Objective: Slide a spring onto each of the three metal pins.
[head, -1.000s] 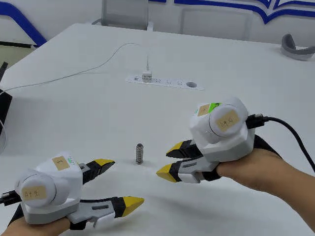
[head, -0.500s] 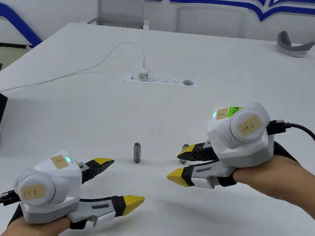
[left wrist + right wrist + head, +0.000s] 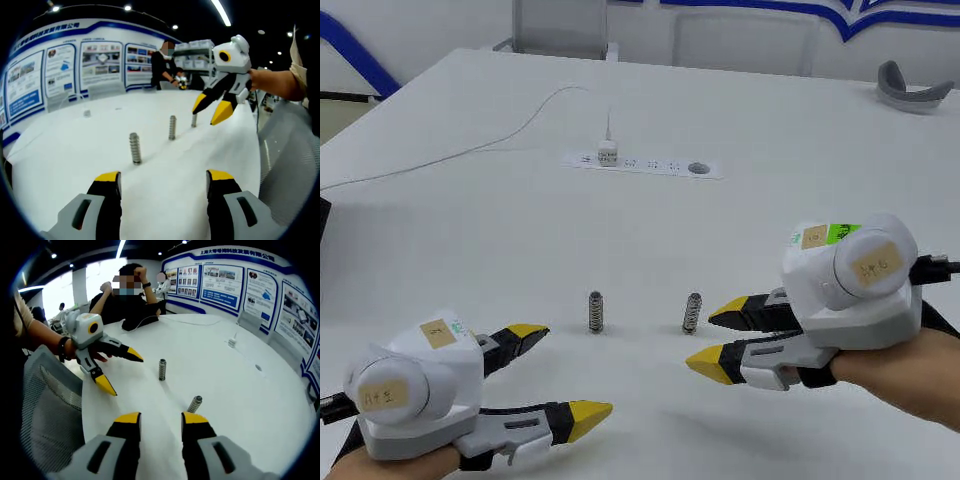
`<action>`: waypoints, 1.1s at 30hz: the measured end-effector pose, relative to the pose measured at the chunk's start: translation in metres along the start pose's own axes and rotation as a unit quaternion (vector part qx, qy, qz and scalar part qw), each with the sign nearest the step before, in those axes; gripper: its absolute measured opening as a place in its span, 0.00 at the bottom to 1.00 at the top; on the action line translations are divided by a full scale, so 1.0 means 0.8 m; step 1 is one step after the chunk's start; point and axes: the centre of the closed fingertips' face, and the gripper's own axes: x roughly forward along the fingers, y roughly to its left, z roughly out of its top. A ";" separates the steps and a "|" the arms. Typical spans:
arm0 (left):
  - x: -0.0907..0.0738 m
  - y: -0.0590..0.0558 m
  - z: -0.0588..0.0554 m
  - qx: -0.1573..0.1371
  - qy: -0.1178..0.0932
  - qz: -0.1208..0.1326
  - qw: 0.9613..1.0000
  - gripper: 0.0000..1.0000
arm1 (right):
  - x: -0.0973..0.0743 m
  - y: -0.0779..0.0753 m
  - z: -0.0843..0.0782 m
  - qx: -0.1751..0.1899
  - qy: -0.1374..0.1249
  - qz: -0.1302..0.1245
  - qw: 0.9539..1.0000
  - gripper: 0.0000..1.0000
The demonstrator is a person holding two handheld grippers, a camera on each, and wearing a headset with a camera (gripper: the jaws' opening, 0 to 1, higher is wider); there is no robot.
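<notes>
Table (image 3: 470,230): white, wide. Left gripper (image 3: 560,370): near left of head view, yellow-tipped fingers spread apart, holding nothing. Right gripper (image 3: 715,338): near right, fingers likewise parted and empty, tips just beside right spring (image 3: 692,313), not touching it. Left spring (image 3: 595,312): upright on table, between the two grippers, apart from right spring. Third spring (image 3: 194,120): upright, in line beyond the other two in left gripper view, close under Right gripper's fingertips. Power strip (image 3: 640,165): farther back on table, white plug (image 3: 607,153) inserted, cable (image 3: 460,153) trailing left.
</notes>
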 end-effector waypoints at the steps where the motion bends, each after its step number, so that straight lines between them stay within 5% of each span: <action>1: 0.000 0.000 0.000 0.000 0.000 0.000 1.000 0.70 | -0.001 0.000 -0.001 0.001 0.000 -0.001 1.000 0.33; 33: 0.003 -0.006 0.005 0.003 0.000 -0.007 1.000 0.71 | -0.070 -0.049 -0.050 0.048 -0.022 -0.075 0.996 0.39</action>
